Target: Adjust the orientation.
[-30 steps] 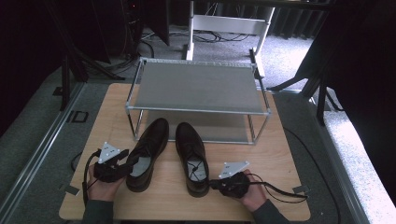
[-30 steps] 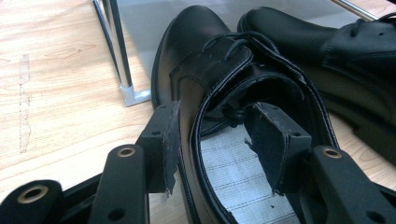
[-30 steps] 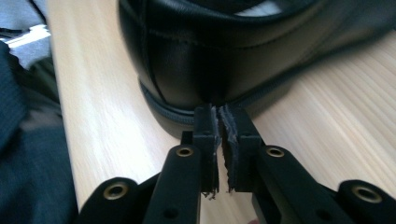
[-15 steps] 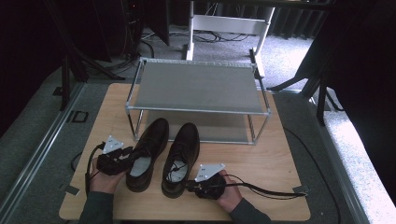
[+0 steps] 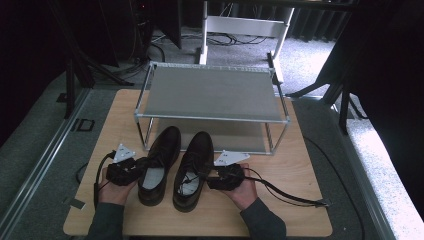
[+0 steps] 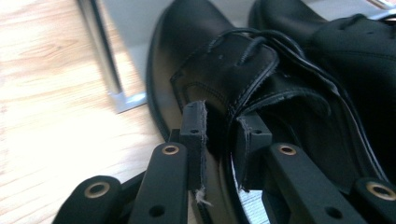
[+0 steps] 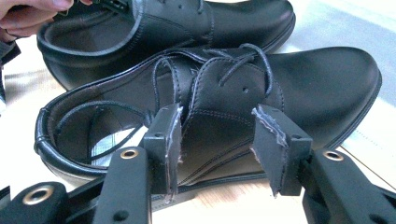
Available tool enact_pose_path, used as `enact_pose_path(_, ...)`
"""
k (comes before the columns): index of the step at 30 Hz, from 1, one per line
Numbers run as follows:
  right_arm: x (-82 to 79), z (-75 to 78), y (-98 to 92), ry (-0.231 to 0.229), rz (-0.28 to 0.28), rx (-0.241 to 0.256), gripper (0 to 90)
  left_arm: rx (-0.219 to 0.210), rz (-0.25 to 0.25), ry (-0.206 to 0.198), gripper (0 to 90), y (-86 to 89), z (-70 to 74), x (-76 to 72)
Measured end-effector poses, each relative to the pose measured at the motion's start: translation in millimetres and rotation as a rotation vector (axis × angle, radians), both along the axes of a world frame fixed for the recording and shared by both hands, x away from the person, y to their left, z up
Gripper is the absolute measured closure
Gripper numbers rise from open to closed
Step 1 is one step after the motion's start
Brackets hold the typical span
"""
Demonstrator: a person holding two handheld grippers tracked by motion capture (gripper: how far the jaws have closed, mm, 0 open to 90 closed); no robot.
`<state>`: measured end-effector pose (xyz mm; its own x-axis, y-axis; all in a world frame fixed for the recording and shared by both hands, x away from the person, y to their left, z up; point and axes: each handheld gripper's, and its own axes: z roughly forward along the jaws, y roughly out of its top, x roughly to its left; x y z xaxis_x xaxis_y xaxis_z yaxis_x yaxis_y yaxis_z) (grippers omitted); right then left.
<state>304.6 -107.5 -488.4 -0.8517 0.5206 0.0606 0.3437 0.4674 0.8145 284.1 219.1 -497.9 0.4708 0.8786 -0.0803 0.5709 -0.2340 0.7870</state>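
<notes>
Two black leather lace-up shoes are counted on the wooden table [image 5: 300, 165], set side by side with their toes towards a two-tier metal shoe rack [image 5: 212, 92]. The toes reach just under the front edge of the rack's lower shelf. One rack is seen, and two hand-held grippers, one in each hand.

No brand can be read on either shoe. A pale printed insole is seen inside each, but its writing is too small and blurred to be made out.

The left hand-held gripper [image 5: 131, 167] is held at the outer side of the left shoe [image 5: 160, 162]. In the left gripper view the left hand-held gripper [image 6: 224, 140] is seen nearly pressed together, with the upper edge of the left shoe [image 6: 224, 79] pinched between its pads beside the laces; one pad lies outside the leather and the other inside the opening.

The right hand-held gripper [image 5: 215, 177] is held at the outer side of the right shoe [image 5: 192, 167]. In the right gripper view the right hand-held gripper [image 7: 217, 140] is seen spread fairly wide, its pads set to either side of the laced flap of the right shoe [image 7: 233, 98]. Whether the pads touch the leather cannot be told. A grey three-cornered plate is carried on top of each hand-held gripper, and a dark cable is trailed across the table from the right one.
</notes>
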Motion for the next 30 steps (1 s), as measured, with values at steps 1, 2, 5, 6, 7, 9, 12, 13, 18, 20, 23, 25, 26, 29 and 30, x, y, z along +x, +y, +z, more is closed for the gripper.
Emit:
enact_pose_path(1, -0.4, 0.1, 0.1, -0.002, 0.0, -0.005, 51.2, 0.002, -0.011, -0.003, 77.1, -3.2, -0.1, 0.4)
enact_pose_path(2, -1.0, 0.2, -0.4, -0.005, -0.002, -0.009, 51.3, 0.009, -0.019, -0.005, 77.0, -6.4, 0.0, 1.0)
enact_pose_path(5, -1.4, -0.3, -2.9, 0.003, 0.007, -0.008, 51.2, 0.023, -0.043, -0.025, 77.5, -12.8, 0.1, 4.1)
enact_pose_path(6, -1.4, -1.0, -3.8, 0.009, 0.011, -0.011, 50.5, 0.024, -0.055, -0.032, 78.1, -13.6, -0.1, 5.4)
enact_pose_path(7, -1.5, -1.6, -4.4, 0.009, 0.012, -0.014, 50.1, 0.022, -0.065, -0.037, 78.7, -14.3, -0.1, 6.2)
enact_pose_path(9, -2.2, -3.5, -5.5, 0.005, 0.017, -0.026, 49.5, 0.029, -0.091, -0.045, 80.0, -13.9, -0.7, 7.0)
enact_pose_path(12, -3.2, -3.6, -5.5, 0.003, 0.028, -0.03, 49.5, 0.036, -0.112, -0.047, 80.4, -9.7, -0.5, 7.7)
enact_pose_path(13, -3.3, -3.7, -5.4, 0.003, 0.03, -0.029, 49.5, 0.037, -0.119, -0.049, 80.6, -7.9, -0.4, 7.9)
enact_pose_path(18, -2.8, -4.3, -5.1, 0.007, 0.033, -0.023, 50.1, 0.03, -0.141, -0.053, 81.1, -3.6, -0.6, 8.1)
enact_pose_path(20, -4.7, -4.0, -7.7, 0.009, 0.054, -0.019, 48.6, 0.043, -0.148, -0.055, 79.6, -3.8, -1.4, 6.9)
enact_pose_path(23, -7.9, -6.6, -10.8, 0.012, 0.07, -0.031, 49.0, 0.022, -0.14, -0.039, 77.0, -2.1, -0.4, 7.5)
enact_pose_path(25, -10.4, -18.1, -14.7, 0.015, 0.087, -0.098, 51.5, 0.024, -0.139, -0.037, 77.0, -2.3, -0.2, 7.2)
enact_pose_path(26, -10.4, -18.1, -14.7, 0.015, 0.087, -0.098, 51.5, 0.026, -0.139, -0.036, 77.0, -2.4, -0.1, 7.0)
enact_pose_path(29, -9.5, -33.1, -14.4, 0.063, 0.113, -0.141, 55.2, 0.021, -0.147, -0.031, 78.8, -1.6, 0.3, 7.6)
enact_pose_path(30, -9.3, -39.0, -11.8, 0.072, 0.124, -0.152, 55.4, 0.019, -0.153, -0.032, 79.2, -1.3, 0.1, 8.0)
